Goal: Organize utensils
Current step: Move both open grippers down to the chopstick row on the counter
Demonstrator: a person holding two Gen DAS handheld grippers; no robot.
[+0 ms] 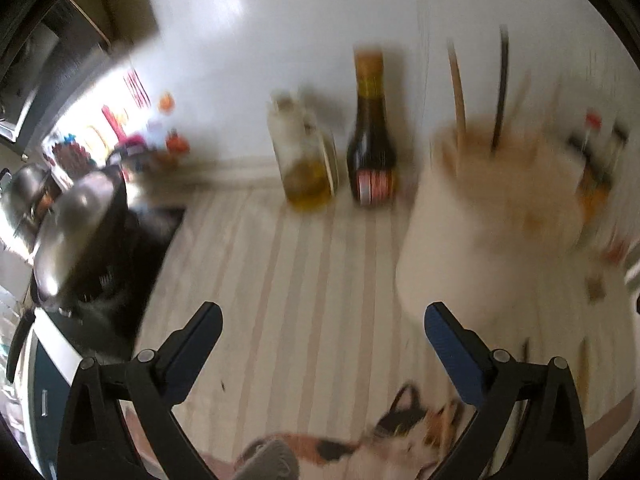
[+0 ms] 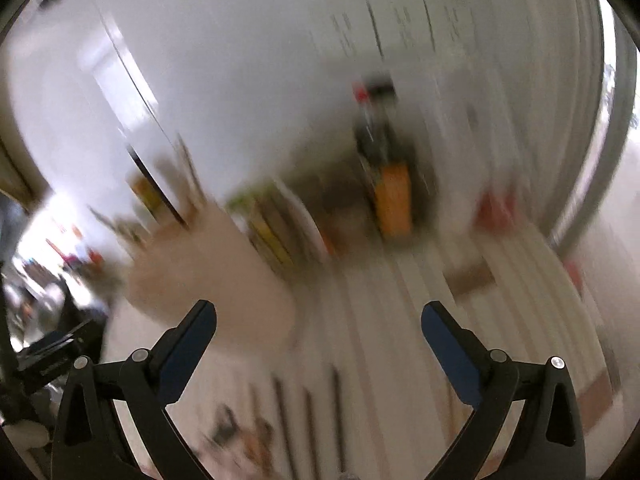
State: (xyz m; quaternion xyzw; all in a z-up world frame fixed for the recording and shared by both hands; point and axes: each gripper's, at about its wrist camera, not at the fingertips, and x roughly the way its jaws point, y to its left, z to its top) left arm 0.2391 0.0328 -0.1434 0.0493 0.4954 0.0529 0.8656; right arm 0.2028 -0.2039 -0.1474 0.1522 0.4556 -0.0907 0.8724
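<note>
**Operator:** Left wrist view: left gripper (image 1: 322,326) has its jaws spread wide with nothing between them. The utensil holder (image 1: 492,216), a pale cylinder with a few handles standing in it, sits on the striped surface (image 1: 280,264) ahead and to the right, just beside my right-hand finger (image 1: 452,344). I judge that finger could clip the holder's wall on approach and tip it.

**Checker:** And the bottles?

**Operator:** The oil bottle (image 1: 306,160) and dark sauce bottle (image 1: 372,140) stand behind, near the wall, apart from the holder. A wide sweep could knock them.

**Checker:** Right wrist view?

**Operator:** Right gripper (image 2: 318,326) is likewise fully open and empty. Loose utensils (image 2: 308,420), dark slim sticks, lie on the surface just below the fingertips. The frame is heavily blurred, so I cannot tell how many there are or how they overlap. Closing now risks a missed or double pick.

**Checker:** Anything else?

**Operator:** The holder appears at the left finger here; both grippers crowd it.
</note>
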